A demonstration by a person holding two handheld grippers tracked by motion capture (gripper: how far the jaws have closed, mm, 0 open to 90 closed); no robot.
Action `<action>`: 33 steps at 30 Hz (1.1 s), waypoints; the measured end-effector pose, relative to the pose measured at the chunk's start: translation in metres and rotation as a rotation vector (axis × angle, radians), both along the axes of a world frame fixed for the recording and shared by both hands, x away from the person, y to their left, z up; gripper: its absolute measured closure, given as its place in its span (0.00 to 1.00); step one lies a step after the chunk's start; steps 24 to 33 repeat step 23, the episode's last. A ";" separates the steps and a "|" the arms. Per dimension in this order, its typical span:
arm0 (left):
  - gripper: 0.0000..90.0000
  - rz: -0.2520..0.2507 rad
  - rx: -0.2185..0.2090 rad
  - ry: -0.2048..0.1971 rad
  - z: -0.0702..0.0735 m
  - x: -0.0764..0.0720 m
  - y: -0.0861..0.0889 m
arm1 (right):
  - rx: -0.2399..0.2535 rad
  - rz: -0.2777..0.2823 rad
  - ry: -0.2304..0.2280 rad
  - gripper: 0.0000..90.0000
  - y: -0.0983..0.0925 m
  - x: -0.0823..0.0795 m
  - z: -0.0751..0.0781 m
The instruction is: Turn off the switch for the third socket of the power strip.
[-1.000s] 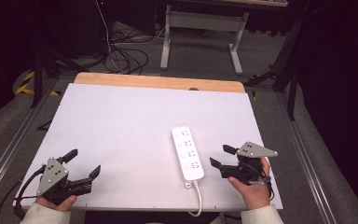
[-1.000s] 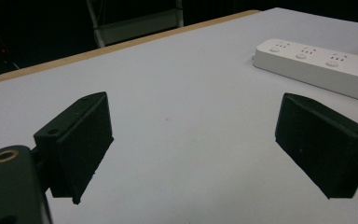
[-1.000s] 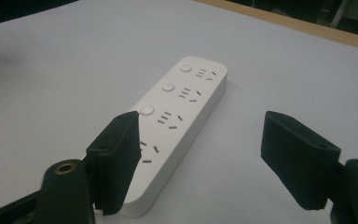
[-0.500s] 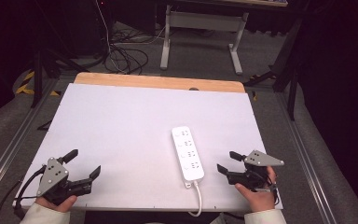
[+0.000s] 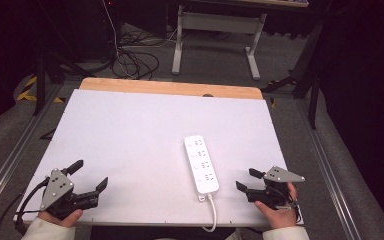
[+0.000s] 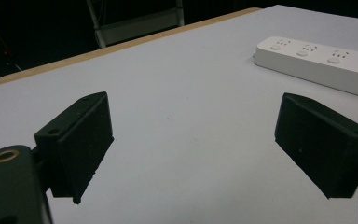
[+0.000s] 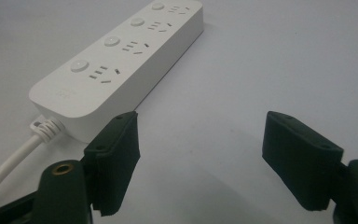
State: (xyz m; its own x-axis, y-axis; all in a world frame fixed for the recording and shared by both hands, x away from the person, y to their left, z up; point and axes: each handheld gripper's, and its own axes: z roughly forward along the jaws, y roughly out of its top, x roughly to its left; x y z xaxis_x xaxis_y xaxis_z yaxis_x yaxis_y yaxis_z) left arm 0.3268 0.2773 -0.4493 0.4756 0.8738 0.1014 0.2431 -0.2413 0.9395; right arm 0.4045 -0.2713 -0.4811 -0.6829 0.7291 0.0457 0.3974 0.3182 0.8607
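Right gripper [image 5: 246,179] has retreated from the unlabelled power strip [image 5: 201,163].

One power strip, two grippers, one table

The power strip [image 5: 201,164] has four sockets (each beside a round button); left gripper [image 5: 89,174], right gripper [image 5: 246,179], white table [image 5: 130,130].

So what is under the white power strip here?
The white four-socket power strip lies flat on the white tabletop, its white cable running off the near edge. Whatever sits directly beneath its body is covered. Nothing lies on top of it.
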 end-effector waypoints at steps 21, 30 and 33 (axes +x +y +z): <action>0.15 -0.004 0.009 0.027 0.002 0.000 0.000 | -0.005 -0.002 -0.019 0.31 0.002 -0.001 0.002; 0.15 -0.003 0.007 0.024 0.002 0.000 0.001 | -0.004 -0.003 -0.022 0.31 0.001 -0.001 0.002; 0.15 -0.003 0.007 0.024 0.002 0.000 0.001 | -0.004 -0.003 -0.022 0.31 0.001 -0.001 0.002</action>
